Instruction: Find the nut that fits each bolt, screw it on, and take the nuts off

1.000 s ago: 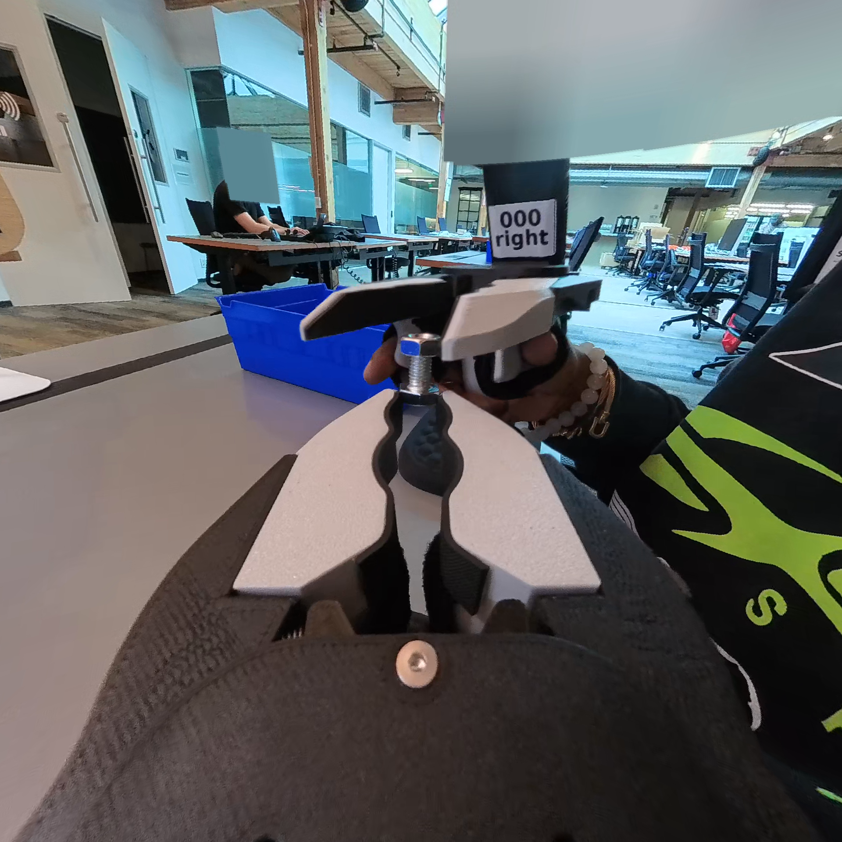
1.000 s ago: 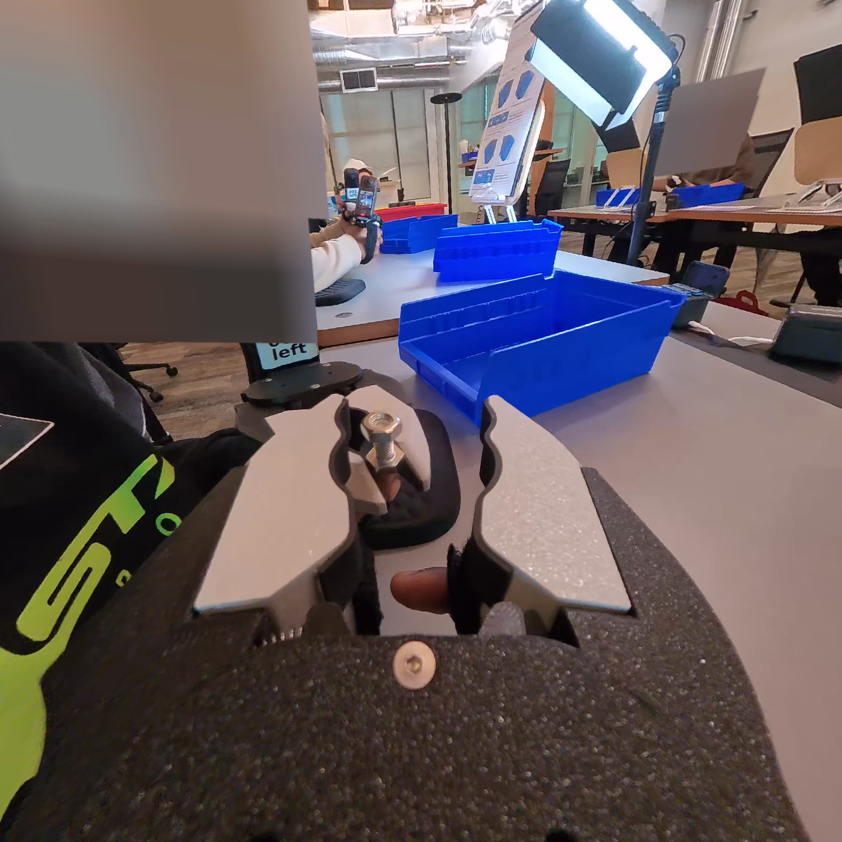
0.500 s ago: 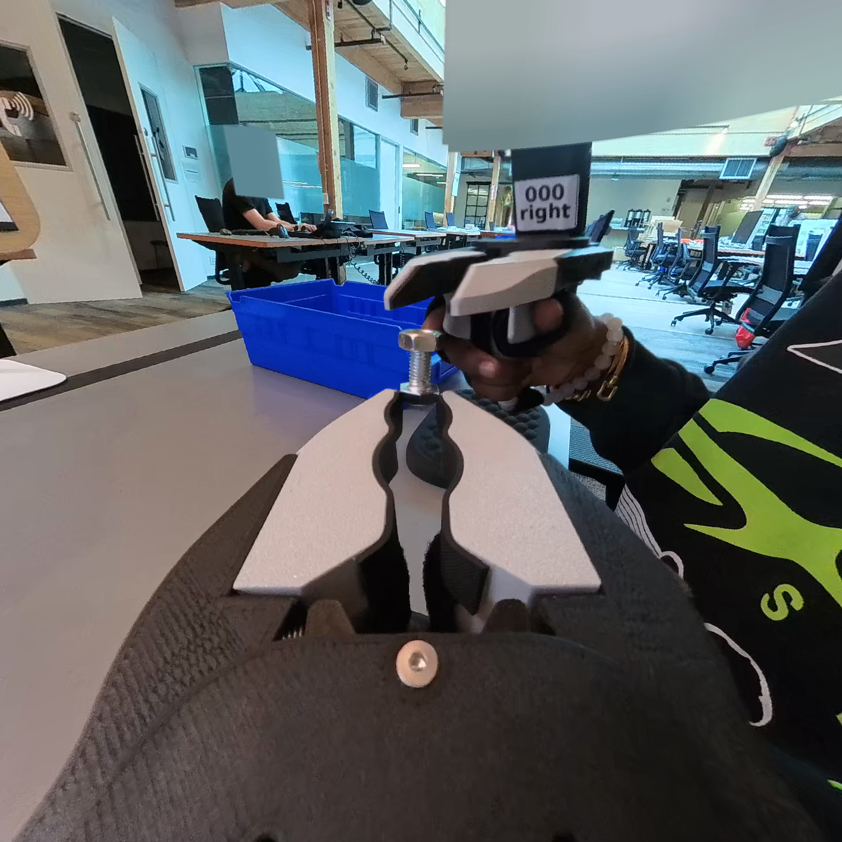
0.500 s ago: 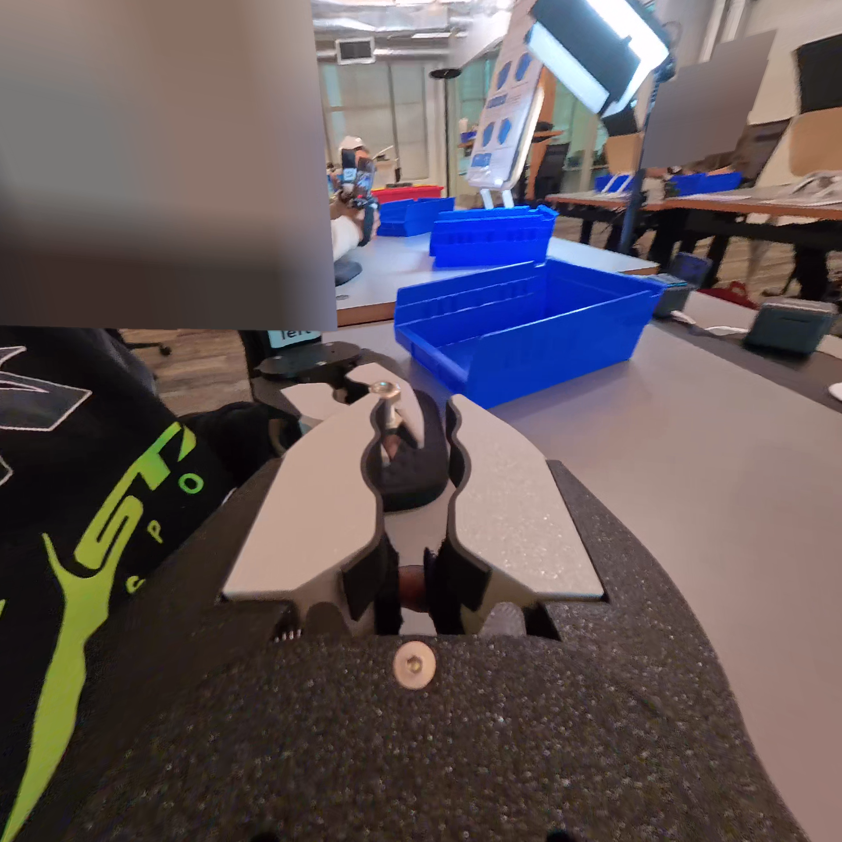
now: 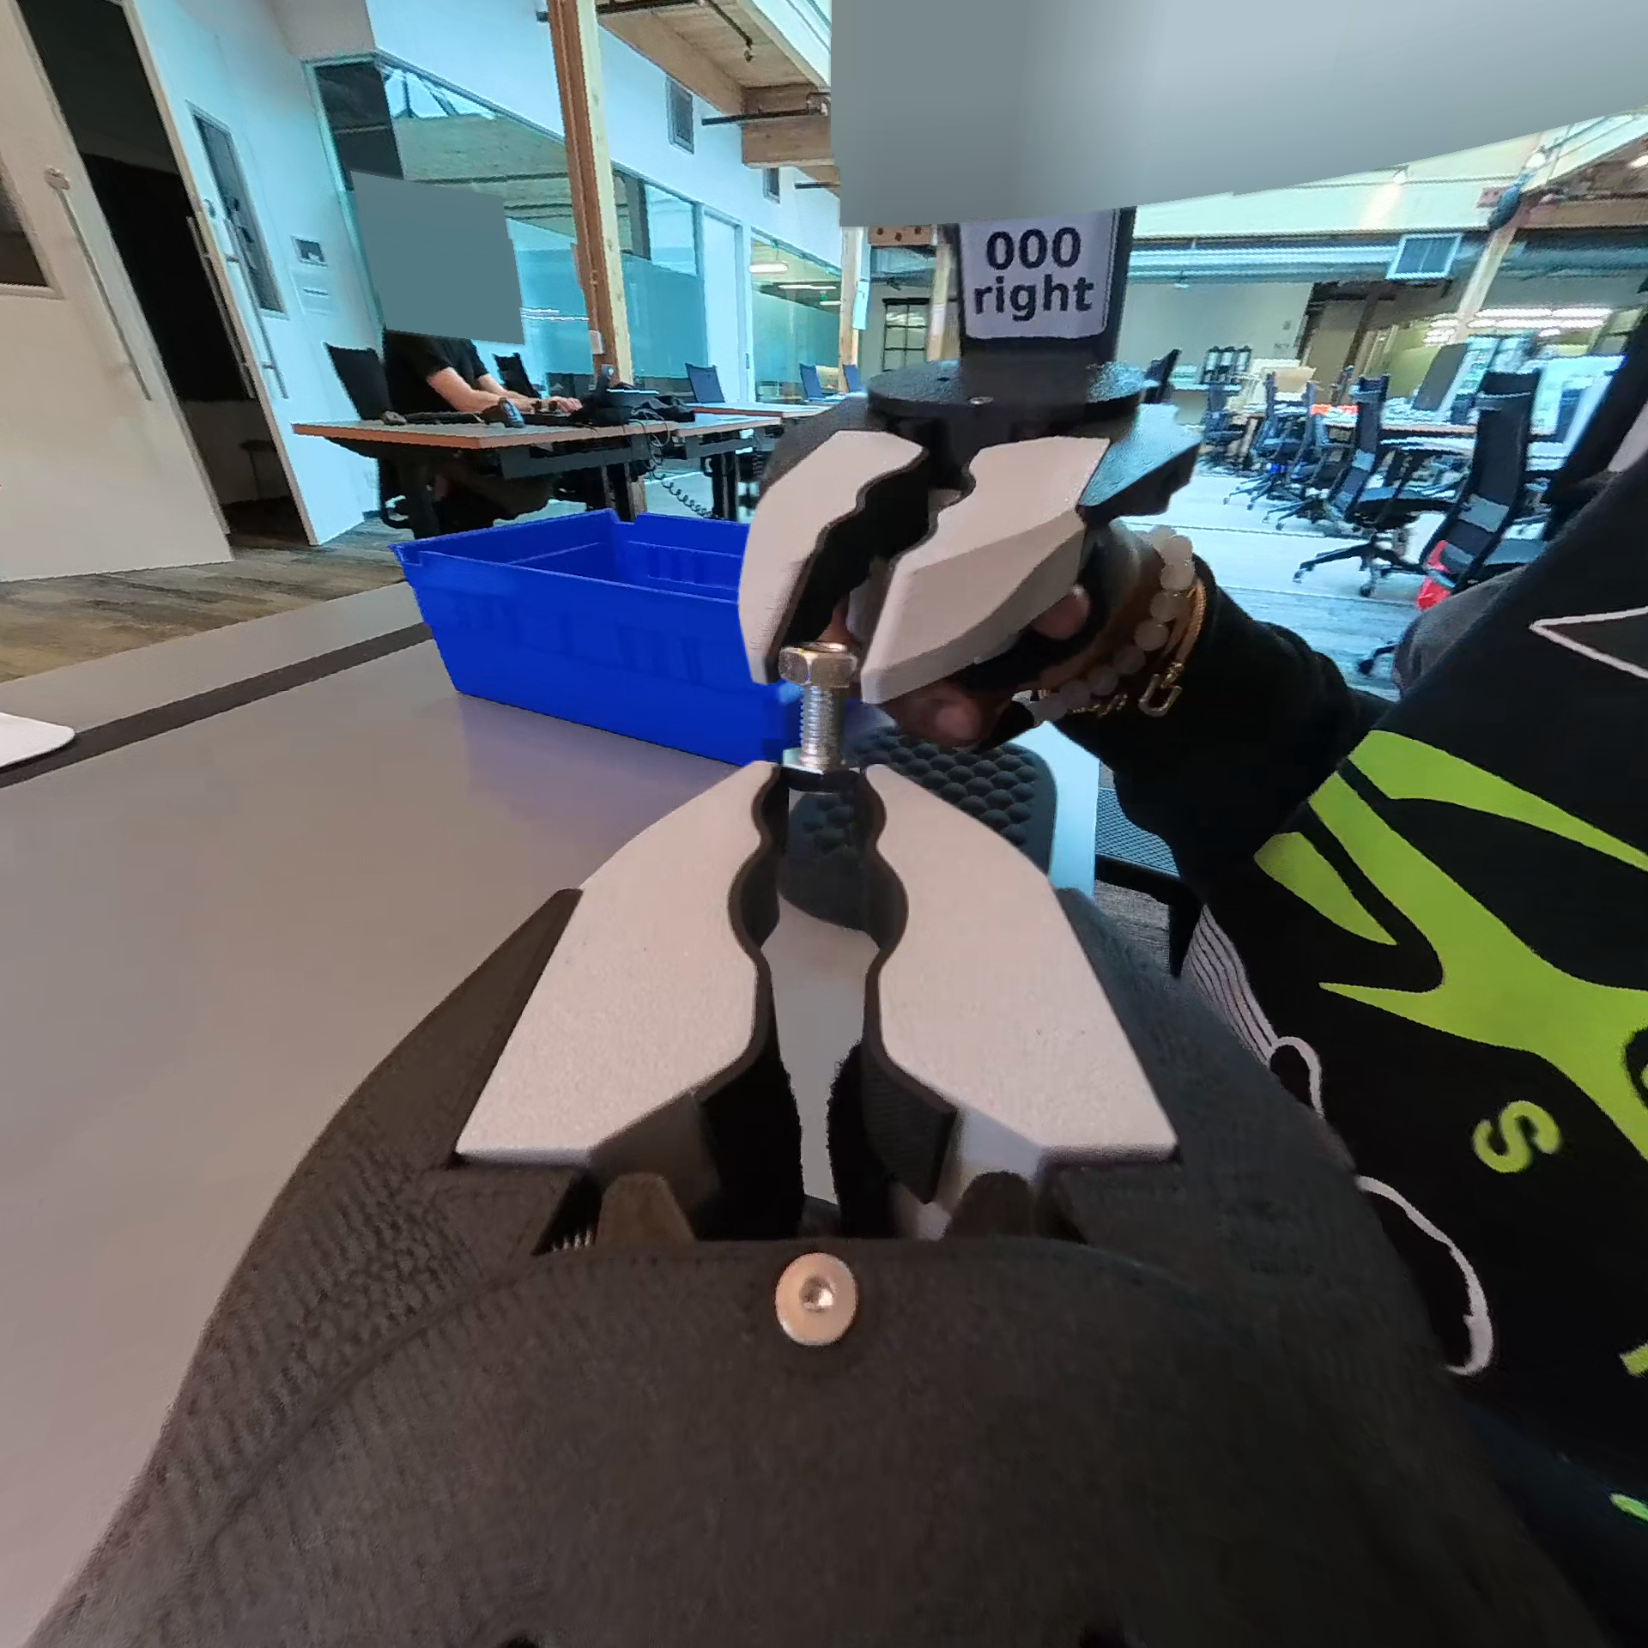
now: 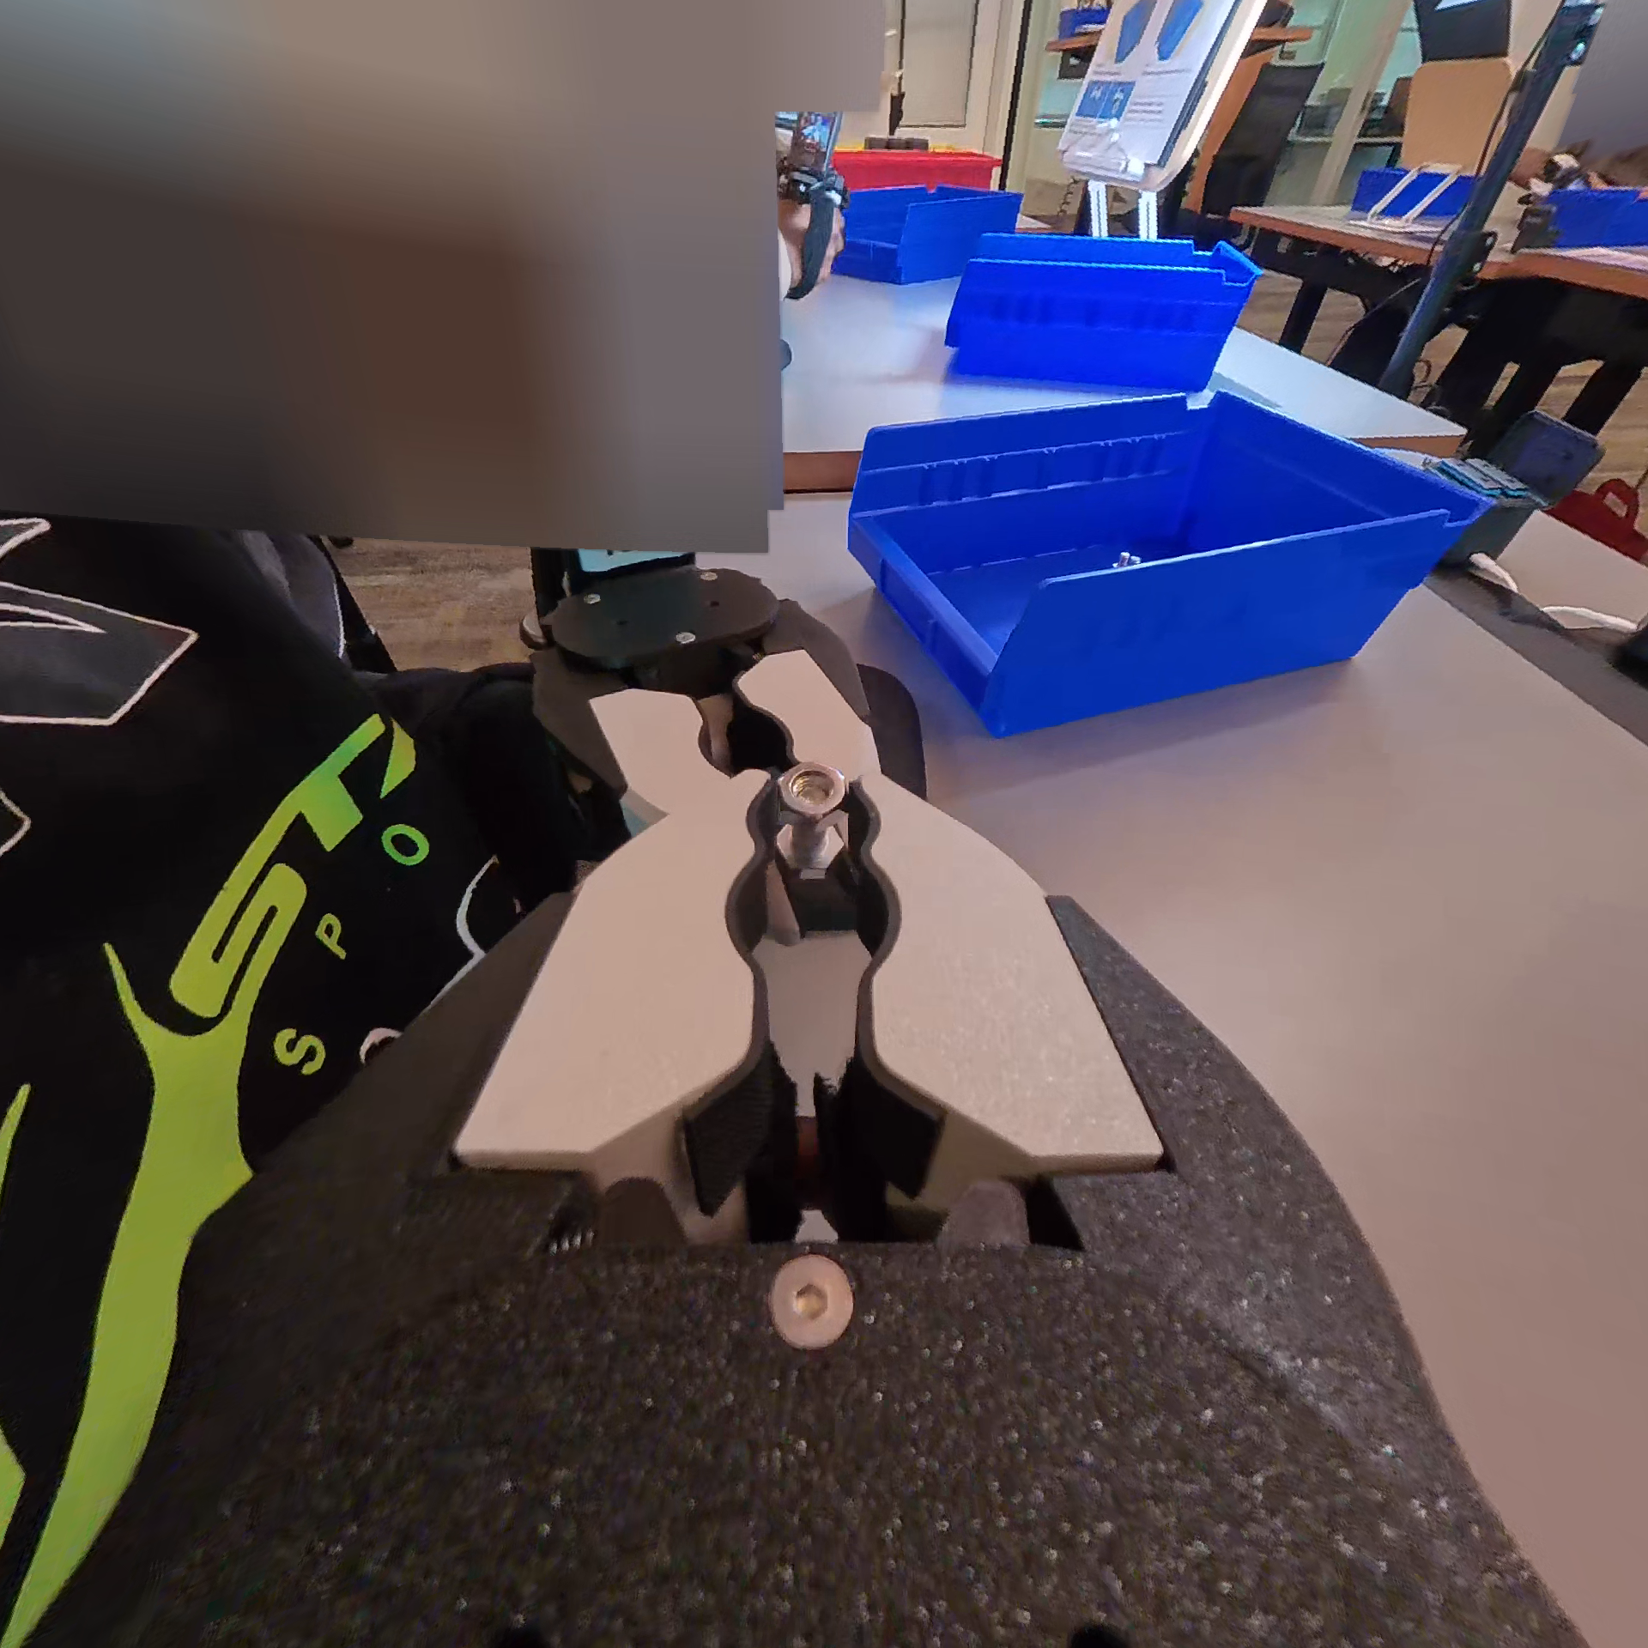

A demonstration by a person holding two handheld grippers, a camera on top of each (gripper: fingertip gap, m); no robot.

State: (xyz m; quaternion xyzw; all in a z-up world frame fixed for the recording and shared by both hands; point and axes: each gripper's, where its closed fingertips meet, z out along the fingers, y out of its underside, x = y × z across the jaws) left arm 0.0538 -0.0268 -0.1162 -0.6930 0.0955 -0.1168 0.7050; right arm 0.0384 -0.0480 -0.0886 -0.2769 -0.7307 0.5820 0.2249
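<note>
Closing in since a second ago — the right gripper, then spread wide beside the bolt, now has both pads on the hex-shaped top end; the left gripper is unchanged, pinching the lower end at its fingertips. Count: one bolt, two grippers, three blue bins in the right wrist view, with one small fastener in the nearest. Bolt stands upright above the grey table between the two grippers, tips nearly meeting.
</note>
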